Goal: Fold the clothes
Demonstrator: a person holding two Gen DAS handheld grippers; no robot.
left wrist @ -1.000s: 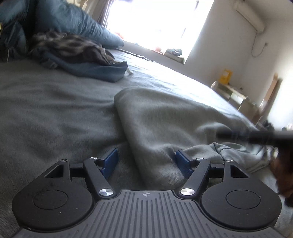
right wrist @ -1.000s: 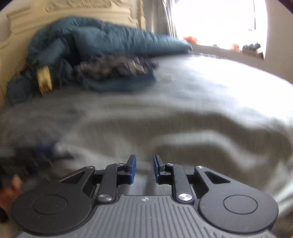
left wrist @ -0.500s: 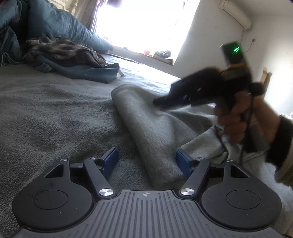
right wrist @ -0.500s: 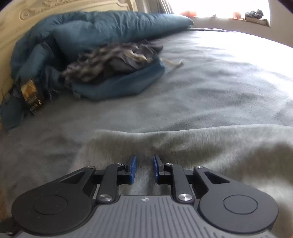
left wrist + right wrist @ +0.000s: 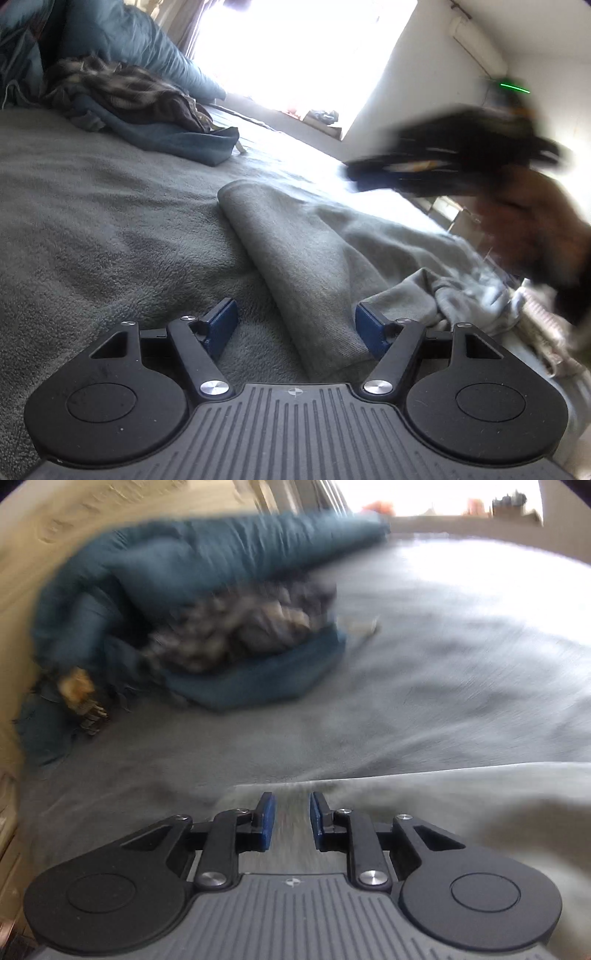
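Now your left tongs (image 5: 295,325) gape over the grey garment's (image 5: 295,236) folded edge on the bed (image 5: 92,206), gripping nothing. Your right tongs (image 5: 288,819), nearly closed, pinch nothing visible. Next, probably close left on that edge.

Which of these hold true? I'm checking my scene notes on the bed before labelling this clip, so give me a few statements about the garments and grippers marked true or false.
1. The pale grey fleece garment lies on the grey fleece bedspread. True.
2. The left gripper is clamped tightly shut. False: its fingers stand wide apart, either side of the garment's folded edge.
3. A dark patterned garment rests on a folded teal cloth. True.
4. The right gripper carries the teal cloth. False: that cloth lies far from it, near the rolled teal quilt.
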